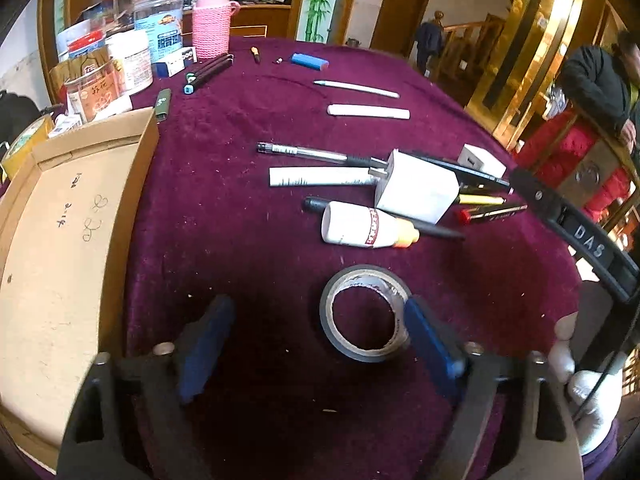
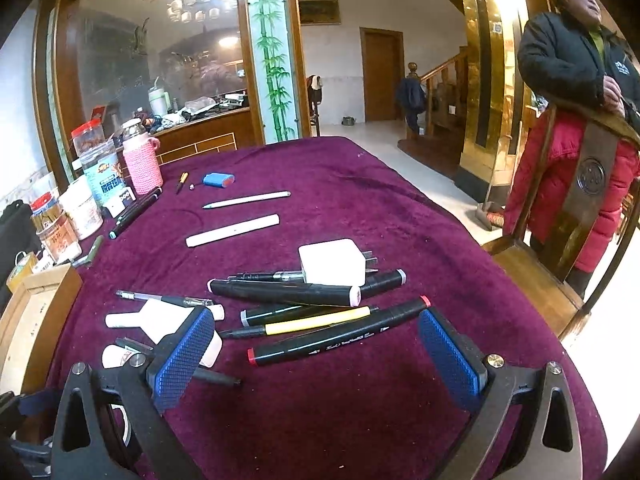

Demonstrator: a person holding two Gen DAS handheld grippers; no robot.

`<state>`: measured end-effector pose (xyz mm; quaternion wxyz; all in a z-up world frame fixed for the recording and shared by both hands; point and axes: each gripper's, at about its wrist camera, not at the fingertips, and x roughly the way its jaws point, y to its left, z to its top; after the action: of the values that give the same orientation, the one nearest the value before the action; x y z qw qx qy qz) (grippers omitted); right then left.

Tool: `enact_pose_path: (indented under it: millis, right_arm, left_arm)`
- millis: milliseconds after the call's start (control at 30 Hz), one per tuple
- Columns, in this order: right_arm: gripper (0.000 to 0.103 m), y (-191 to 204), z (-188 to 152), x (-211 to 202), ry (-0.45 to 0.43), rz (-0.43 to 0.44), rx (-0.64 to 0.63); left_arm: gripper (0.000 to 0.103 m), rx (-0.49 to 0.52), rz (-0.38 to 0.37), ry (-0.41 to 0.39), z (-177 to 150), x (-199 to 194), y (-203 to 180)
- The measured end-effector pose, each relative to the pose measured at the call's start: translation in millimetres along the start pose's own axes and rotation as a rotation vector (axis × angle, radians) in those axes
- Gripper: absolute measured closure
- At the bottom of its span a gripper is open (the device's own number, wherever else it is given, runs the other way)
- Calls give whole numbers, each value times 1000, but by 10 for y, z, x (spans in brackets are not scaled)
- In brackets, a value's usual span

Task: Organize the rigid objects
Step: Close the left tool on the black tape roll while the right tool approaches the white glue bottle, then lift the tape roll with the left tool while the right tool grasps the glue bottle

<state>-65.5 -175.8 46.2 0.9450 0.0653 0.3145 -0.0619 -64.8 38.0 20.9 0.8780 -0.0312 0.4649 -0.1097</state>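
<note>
A roll of dark tape (image 1: pixel 325 312) lies flat on the purple tablecloth (image 1: pixel 240 240) between the fingers of my left gripper (image 1: pixel 318 340). The right pad (image 1: pixel 428 340) overlaps its rim, the left pad stands well clear, and the gripper is open. My right gripper (image 2: pixel 316 354) is open above a black marker with a red end (image 2: pixel 340 336). Behind that marker lie several more markers and pens and a white plug charger (image 2: pixel 332 262). A second white charger (image 1: pixel 416 188) and a white glue bottle (image 1: pixel 360 224) lie beyond the tape.
An open cardboard box (image 1: pixel 60 240) stands at the left table edge. Jars and a pink-sleeved bottle (image 1: pixel 211 26) crowd the far left corner. A person in black leans on a wooden chair (image 2: pixel 592 200) at the right. A gloved hand (image 1: pixel 584 392) shows at lower right.
</note>
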Motion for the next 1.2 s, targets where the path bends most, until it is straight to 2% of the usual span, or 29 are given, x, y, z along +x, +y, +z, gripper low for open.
enact_pose_path:
  millis: [33,100,167,300,433,633,733,900,1200]
  right_arm:
    - [1,5,2,1,2,0,3]
    - [1,2,7,15,12,5,11]
    - [1,-2,5,43,26,6,14]
    - [1,6,5,64,36,5,6]
    - [1,-1,2,81,43,2,3]
    - [1,-8,0,101,55,4,0]
    - [1,-2,1,122,64,1,-4]
    - [1,7,-6,147,77,-3,-8]
    - [1,15,-9,178,95,-1,-9]
  left_arm:
    - [28,9,6,10,0,19,-11]
    - [42,10,5,29,-10,47,-2]
    - [46,6,-2,55,-1,98,22]
    - [50,20,32,47,23,126,-18]
    - [51,34,61,43,77,176,-72]
    - [50,163,184,0,25,209,-330]
    - [51,158,176,0,35,206,-307]
    - [62,181,165,-7,25,193,-333]
    - [63,162,145,-4,28,205,-305]
